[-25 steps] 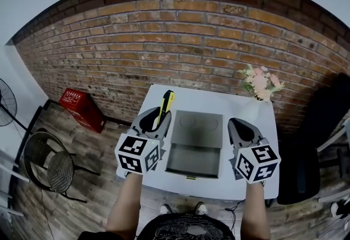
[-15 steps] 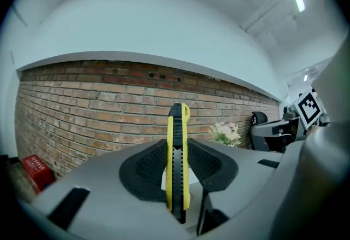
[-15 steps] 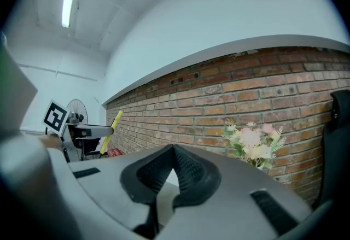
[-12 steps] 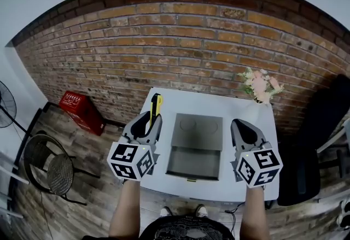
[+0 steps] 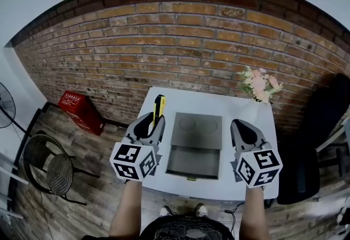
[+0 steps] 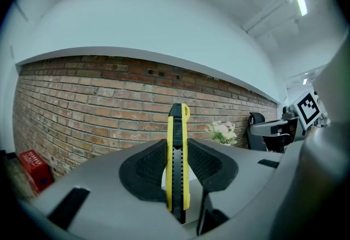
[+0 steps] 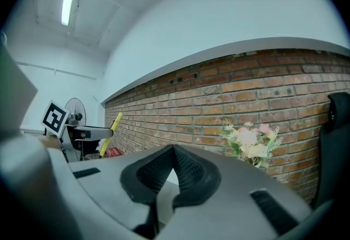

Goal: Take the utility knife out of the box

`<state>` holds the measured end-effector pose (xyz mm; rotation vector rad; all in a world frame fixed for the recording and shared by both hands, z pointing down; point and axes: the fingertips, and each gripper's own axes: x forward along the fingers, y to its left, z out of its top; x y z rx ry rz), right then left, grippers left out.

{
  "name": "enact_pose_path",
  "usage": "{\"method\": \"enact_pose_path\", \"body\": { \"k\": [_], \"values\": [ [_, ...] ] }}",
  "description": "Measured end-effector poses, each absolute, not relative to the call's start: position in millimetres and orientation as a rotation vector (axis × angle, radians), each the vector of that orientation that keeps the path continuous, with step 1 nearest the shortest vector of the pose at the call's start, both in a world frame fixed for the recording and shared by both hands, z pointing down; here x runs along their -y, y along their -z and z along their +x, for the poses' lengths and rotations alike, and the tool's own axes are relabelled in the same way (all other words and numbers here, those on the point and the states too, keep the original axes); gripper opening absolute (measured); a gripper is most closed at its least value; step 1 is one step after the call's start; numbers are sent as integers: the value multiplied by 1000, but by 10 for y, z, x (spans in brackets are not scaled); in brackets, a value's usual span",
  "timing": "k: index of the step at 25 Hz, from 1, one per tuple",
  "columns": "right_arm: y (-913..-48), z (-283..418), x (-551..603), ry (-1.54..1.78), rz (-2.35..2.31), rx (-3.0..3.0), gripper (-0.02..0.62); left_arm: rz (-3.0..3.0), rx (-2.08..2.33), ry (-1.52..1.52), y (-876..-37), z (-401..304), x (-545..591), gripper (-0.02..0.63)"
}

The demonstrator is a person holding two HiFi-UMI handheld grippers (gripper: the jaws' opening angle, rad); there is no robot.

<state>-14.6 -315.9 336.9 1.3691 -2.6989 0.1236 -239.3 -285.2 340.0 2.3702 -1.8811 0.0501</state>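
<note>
Head view: the left claw (image 5: 153, 123) grips the utility knife (image 5: 158, 105) left of the open grey box (image 5: 195, 147), above the desk (image 5: 243, 106), apparently lifted clear.

Left gripper view: both pads pinch its slim yellow body, black slider strip facing the camera.

Right gripper view: the right claw (image 7: 172, 152) is pressed together, empty.

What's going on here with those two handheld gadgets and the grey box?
A person stands at a white table with a gripper in each hand. The left gripper is clamped on a yellow utility knife, which sticks up from its jaws, left of the open grey box, so the knife is already out. The right gripper is shut and empty, right of the box.
</note>
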Motion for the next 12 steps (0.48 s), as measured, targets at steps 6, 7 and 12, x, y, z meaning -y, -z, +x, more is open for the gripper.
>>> {"method": "enact_pose_path", "body": {
  "k": [6, 7, 12],
  "values": [
    [-3370, -144, 3152, -122, 1369, 2696, 18, 2378, 1874, -63, -3410, -2369, 2861, 129],
    [-3370, -147, 3150, -122, 1368, 2696, 18, 2379, 1873, -63, -3410, -2368, 2862, 129],
    [-3359, -163, 3149, -121, 1364, 2698, 18, 2385, 1865, -67, -3408, -2354, 2870, 129]
  ]
}}
